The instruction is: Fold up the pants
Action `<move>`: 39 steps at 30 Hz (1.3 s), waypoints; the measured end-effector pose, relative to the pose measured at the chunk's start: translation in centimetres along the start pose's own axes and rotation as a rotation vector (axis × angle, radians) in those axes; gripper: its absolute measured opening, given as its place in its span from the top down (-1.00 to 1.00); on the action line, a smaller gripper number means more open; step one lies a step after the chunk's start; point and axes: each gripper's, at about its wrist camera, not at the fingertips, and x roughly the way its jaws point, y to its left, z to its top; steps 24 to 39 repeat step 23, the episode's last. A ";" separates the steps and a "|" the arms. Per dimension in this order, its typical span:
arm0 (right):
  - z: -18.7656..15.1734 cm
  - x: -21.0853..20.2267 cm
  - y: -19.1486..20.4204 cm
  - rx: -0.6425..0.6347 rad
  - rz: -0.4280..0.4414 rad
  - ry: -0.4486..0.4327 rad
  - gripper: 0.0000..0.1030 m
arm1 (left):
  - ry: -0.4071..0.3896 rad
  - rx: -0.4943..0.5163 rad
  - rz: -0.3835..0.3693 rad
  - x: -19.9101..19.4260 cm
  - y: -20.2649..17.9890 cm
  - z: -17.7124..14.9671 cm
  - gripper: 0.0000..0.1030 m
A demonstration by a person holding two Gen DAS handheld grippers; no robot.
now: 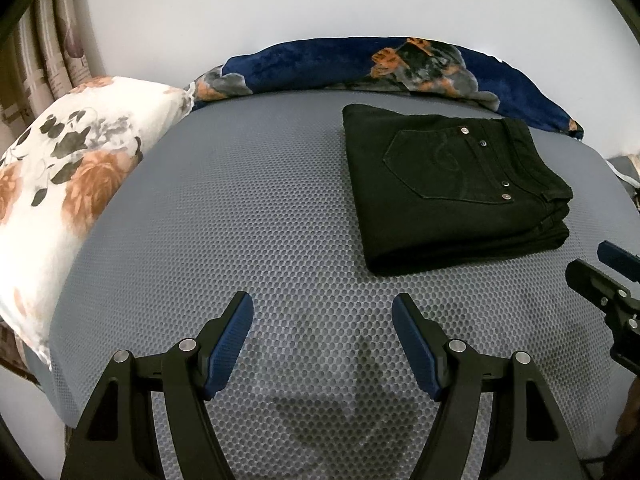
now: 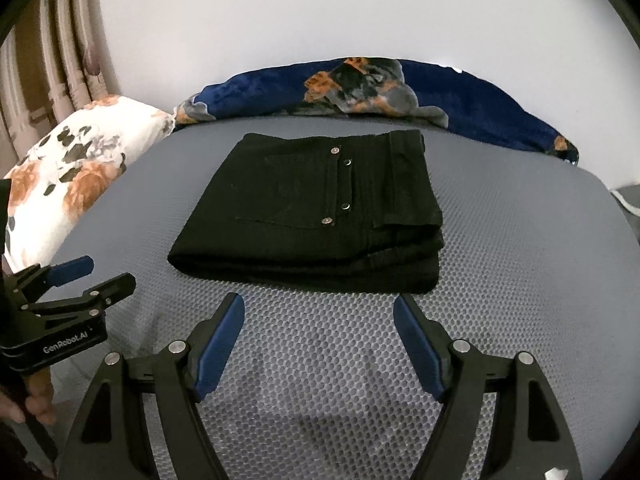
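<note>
Both hand-held grippers, left [image 1: 322, 316] and right [image 2: 319, 316], hover spread, folded pants [image 2: 316, 212] just beyond.

Pants [image 2: 312, 216] on mat [image 2: 520, 280], before blanket [image 2: 460, 96]

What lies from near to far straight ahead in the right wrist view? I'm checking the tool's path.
right tool → bare grey mat → folded black pants → blue blanket → white wall.

Both grippers, left gripper [image 1: 322, 312] and right gripper [image 2: 319, 312]: black frames, blue pads, silver screws; white "GenRobot.AI" lettering on left.
</note>
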 end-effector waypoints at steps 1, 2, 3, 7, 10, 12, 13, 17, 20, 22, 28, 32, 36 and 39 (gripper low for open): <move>0.0 0.0 0.0 -0.004 -0.004 0.000 -0.45 | 0.000 0.000 -0.002 0.0 0.0 0.0 -0.40; 0.0 0.0 0.1 -0.007 -0.006 -0.002 -0.45 | 0.000 -0.001 -0.004 -0.1 0.0 0.0 -0.40; 0.0 -0.1 0.2 -0.009 -0.007 -0.004 -0.45 | -0.001 -0.001 -0.002 -0.1 0.0 -0.1 -0.40; 0.0 -0.1 0.3 -0.009 -0.002 0.003 -0.45 | -0.006 0.002 0.002 -0.2 -0.1 -0.1 -0.40; 0.0 0.0 0.4 -0.016 -0.003 0.008 -0.45 | -0.007 0.002 -0.002 -0.2 -0.1 -0.2 -0.40; 0.0 0.0 0.4 -0.017 0.000 0.008 -0.45 | -0.010 0.003 -0.006 -0.3 -0.1 -0.1 -0.40; 0.0 0.1 0.5 -0.018 -0.002 0.008 -0.45 | -0.012 0.004 -0.008 -0.3 -0.1 -0.2 -0.40; -0.1 0.1 0.4 -0.013 -0.001 0.009 -0.45 | -0.016 0.011 -0.005 -0.3 -0.2 -0.1 -0.40; -0.1 0.2 0.4 -0.014 -0.003 0.009 -0.45 | -0.016 0.010 -0.008 -0.3 -0.2 -0.1 -0.40; -0.1 0.2 0.4 -0.014 -0.004 0.010 -0.45 | -0.015 0.006 -0.008 -0.2 -0.2 -0.1 -0.40; 0.0 0.3 0.5 -0.013 -0.005 0.013 -0.45 | -0.012 0.006 -0.008 -0.2 -0.1 -0.2 -0.40; 0.0 0.3 0.5 -0.013 -0.005 0.013 -0.45 | -0.012 0.006 -0.008 -0.2 -0.1 -0.2 -0.40; 0.0 0.3 0.5 -0.013 -0.005 0.013 -0.45 | -0.012 0.006 -0.008 -0.2 -0.1 -0.2 -0.40; 0.0 0.3 0.5 -0.013 -0.005 0.013 -0.45 | -0.012 0.006 -0.008 -0.2 -0.1 -0.2 -0.40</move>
